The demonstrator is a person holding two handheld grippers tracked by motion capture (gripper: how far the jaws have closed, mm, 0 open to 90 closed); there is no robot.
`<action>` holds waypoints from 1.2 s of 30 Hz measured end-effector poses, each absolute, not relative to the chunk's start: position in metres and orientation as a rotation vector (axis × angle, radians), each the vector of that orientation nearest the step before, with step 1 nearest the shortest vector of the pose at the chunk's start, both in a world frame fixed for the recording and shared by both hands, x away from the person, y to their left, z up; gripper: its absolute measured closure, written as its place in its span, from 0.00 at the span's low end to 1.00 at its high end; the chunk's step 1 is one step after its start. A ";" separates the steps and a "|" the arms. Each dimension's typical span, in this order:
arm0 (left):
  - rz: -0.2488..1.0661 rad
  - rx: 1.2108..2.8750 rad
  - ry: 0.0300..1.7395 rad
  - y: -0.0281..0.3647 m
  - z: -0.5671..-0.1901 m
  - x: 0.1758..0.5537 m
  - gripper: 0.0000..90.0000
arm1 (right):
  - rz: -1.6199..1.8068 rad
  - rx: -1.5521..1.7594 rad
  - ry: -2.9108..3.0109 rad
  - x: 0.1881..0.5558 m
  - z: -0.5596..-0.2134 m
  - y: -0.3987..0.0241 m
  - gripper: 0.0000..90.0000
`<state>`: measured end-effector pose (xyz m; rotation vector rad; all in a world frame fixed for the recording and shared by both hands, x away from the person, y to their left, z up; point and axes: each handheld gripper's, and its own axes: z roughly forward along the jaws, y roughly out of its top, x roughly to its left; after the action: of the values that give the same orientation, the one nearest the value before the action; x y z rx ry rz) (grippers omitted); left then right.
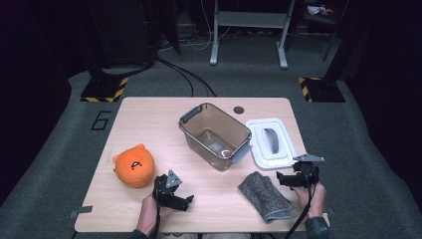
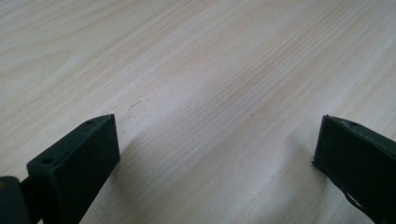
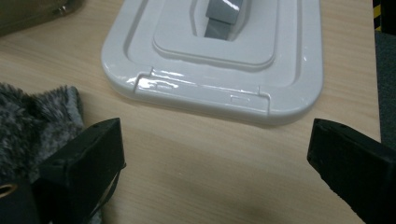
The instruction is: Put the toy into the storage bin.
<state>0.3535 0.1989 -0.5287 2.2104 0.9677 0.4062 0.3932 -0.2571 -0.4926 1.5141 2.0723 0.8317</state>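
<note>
A: Report claw states and what lies near them.

B: I read the left claw [image 2: 215, 154] as wide apart, holding nothing; its own view shows bare pale wood grain of the surface [image 2: 196, 70] between the two black blocks. From the high view I place it just right of the orange plush toy [image 1: 134, 165], round, soft, with two small ears.

A: And the right claw?

B: The right claw [image 3: 215, 158] is also spread wide and empty. Its view gives detail the high view lacks: the white lid [image 3: 219, 60] is glossy moulded plastic with rounded corners, a stepped rim and a grey recessed handle. The grey cloth [image 3: 32, 116], fuzzy and folded, sits against the claw's left block. In the high view, the cloth [image 1: 263, 196] lies below the lid [image 1: 270, 142], and the translucent brown bin [image 1: 215, 135] with grey latches stands just left of the lid.
</note>
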 end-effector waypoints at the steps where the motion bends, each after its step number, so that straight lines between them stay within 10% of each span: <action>1: 0.392 2.210 0.955 0.201 -0.529 0.353 0.00 | 0.821 1.535 2.068 0.392 -0.496 -0.258 0.03; 36: 0.574 1.942 1.064 0.308 -0.425 0.361 0.01 | 0.857 1.509 2.031 0.381 -0.530 -0.272 0.00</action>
<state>0.3609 0.3083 -0.4247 1.9421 1.0645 0.5736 0.3806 -0.2725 -0.5298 1.5093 2.0308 0.8574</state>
